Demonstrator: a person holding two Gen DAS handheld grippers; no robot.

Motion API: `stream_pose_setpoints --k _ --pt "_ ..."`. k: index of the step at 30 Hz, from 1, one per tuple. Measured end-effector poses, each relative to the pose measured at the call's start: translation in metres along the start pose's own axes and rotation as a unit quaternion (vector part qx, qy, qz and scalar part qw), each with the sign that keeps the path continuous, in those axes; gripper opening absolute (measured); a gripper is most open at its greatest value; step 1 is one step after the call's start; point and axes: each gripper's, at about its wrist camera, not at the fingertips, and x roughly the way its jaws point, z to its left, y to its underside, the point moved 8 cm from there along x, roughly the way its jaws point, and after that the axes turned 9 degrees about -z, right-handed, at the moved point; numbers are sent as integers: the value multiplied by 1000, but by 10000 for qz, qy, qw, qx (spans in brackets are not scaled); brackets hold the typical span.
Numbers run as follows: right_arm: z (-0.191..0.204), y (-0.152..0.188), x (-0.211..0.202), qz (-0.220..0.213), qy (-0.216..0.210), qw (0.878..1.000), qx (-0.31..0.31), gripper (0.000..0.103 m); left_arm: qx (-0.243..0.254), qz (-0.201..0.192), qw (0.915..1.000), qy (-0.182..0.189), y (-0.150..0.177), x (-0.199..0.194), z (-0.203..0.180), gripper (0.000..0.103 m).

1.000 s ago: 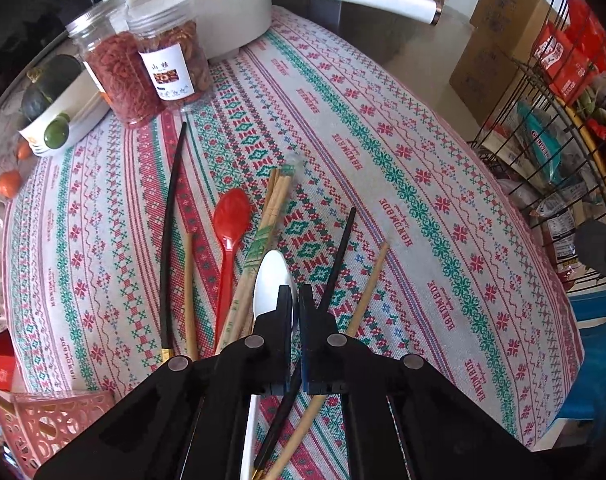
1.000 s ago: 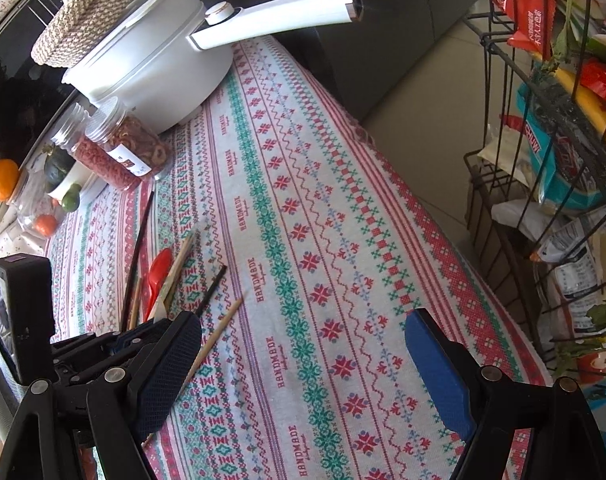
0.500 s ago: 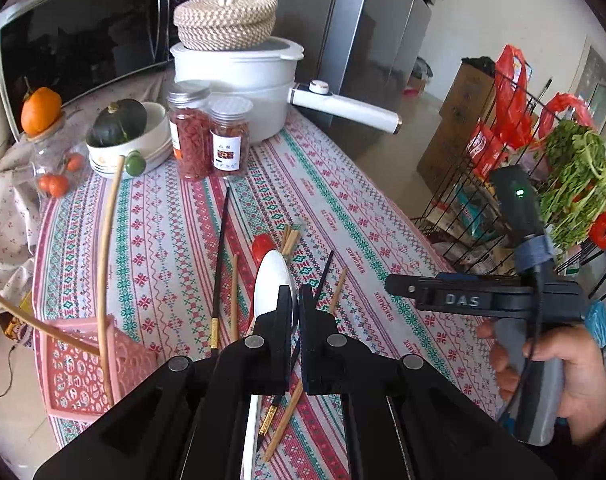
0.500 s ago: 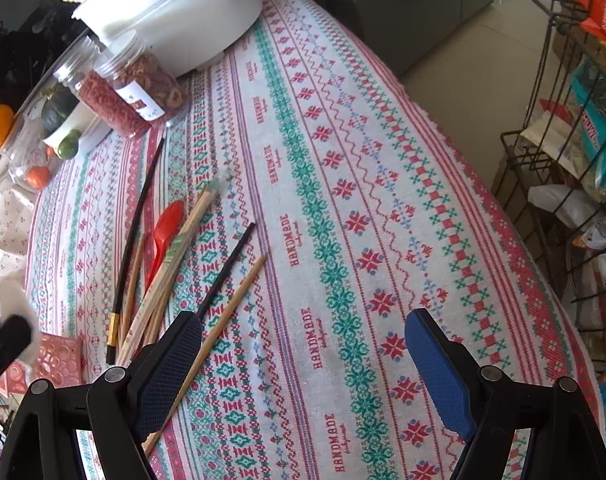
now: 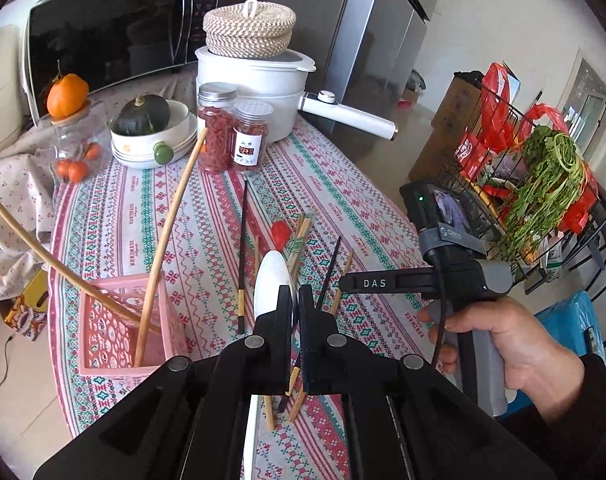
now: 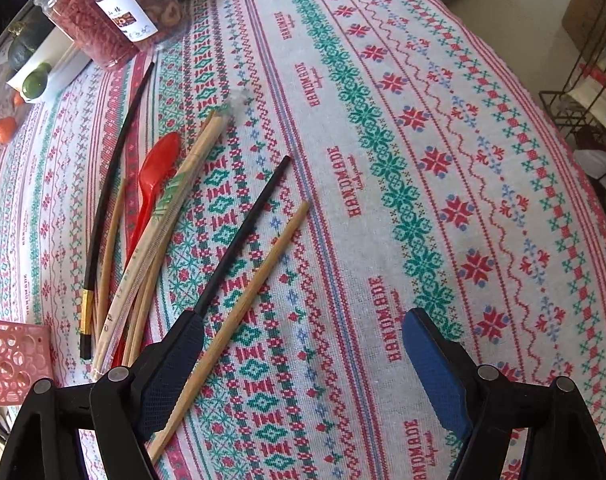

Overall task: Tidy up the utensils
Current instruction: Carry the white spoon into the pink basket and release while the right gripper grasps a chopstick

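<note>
My left gripper (image 5: 295,300) is shut on a white spoon (image 5: 271,280) and holds it high above the table, bowl pointing forward. A pink basket (image 5: 103,320) with two long wooden sticks (image 5: 171,224) stands below to the left. My right gripper (image 6: 303,340) is open and empty, low over the tablecloth. A wooden chopstick (image 6: 239,316) and a black chopstick (image 6: 243,236) lie by its left finger. A red spoon (image 6: 155,176), a wrapped chopstick pair (image 6: 163,216) and a long black chopstick (image 6: 111,184) lie further left.
Two jars (image 5: 231,136), a bowl with a squash (image 5: 147,132) and a white pot (image 5: 259,92) stand at the table's far end. A wire rack (image 5: 535,184) with groceries stands to the right. The basket's corner shows in the right wrist view (image 6: 11,356).
My left gripper has risen with the white spoon, bringing the basket into view. My right gripper has dropped toward the chopsticks on the cloth.
</note>
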Motion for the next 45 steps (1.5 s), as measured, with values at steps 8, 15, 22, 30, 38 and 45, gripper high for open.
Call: stream_pose_setpoints --k 8,15,22,30,38,45 --pt "2 2 7 -35 441 9989 -156 70 -92 -114 9999 -68 4 -19 19 2" --pt "17 6 6 97 -94 9995 285 39 -309 -672 9972 -114 -16 -42 30 2" --pt "20 3 4 38 27 9997 254 40 -355 -925 9949 -177 -26 -50 32 2" --pt "34 4 10 -58 672 9973 -272 18 -305 -2229 9729 -543 -63 -85 49 2" --pt "9 -2 0 10 -357 9974 631 6 -130 -2757 9567 -925 -72 -65 74 3" --pt "11 -18 -49 -658 -952 9914 606 6 -236 -2652 9568 -1165 -69 -38 98 3"
